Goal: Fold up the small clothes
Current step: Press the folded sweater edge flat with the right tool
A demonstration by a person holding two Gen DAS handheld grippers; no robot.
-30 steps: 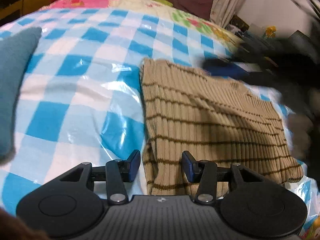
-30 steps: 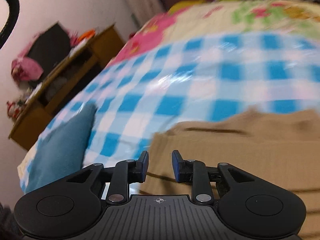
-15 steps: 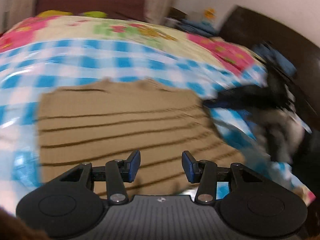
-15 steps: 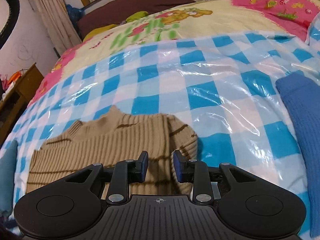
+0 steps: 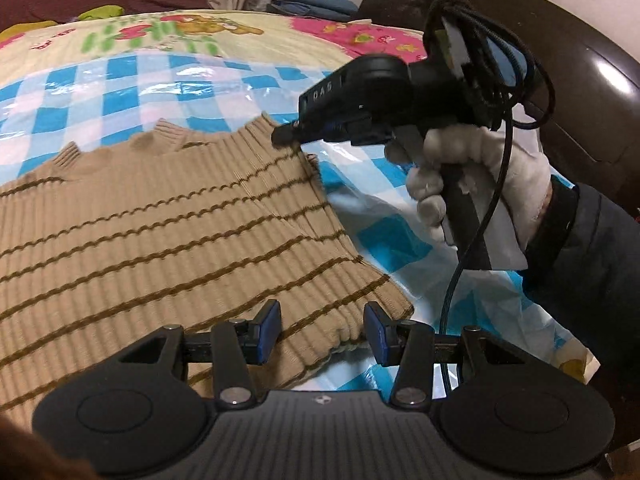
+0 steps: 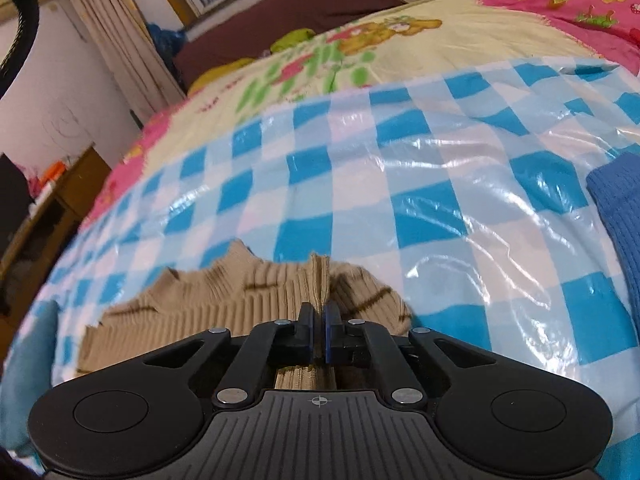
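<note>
A tan ribbed sweater with brown stripes (image 5: 160,224) lies flat on a blue-and-white checked plastic sheet (image 5: 132,92) over the bed. My left gripper (image 5: 320,330) is open, its jaws either side of the sweater's near right corner. My right gripper (image 6: 319,334) is shut on a pinched ridge of the sweater (image 6: 256,292) at its far right shoulder. In the left wrist view the right gripper (image 5: 288,136) shows on that shoulder, held by a white-gloved hand (image 5: 480,172).
A blue knit garment (image 6: 620,216) lies at the right on the sheet. A teal cloth (image 6: 24,364) lies at the left. A floral bedspread (image 6: 360,52), a dark headboard (image 5: 560,52) and a wooden cabinet (image 6: 48,216) surround the sheet.
My right gripper has shut on the sweater's shoulder. My left gripper has swung to the sweater's near right corner and stays open.
</note>
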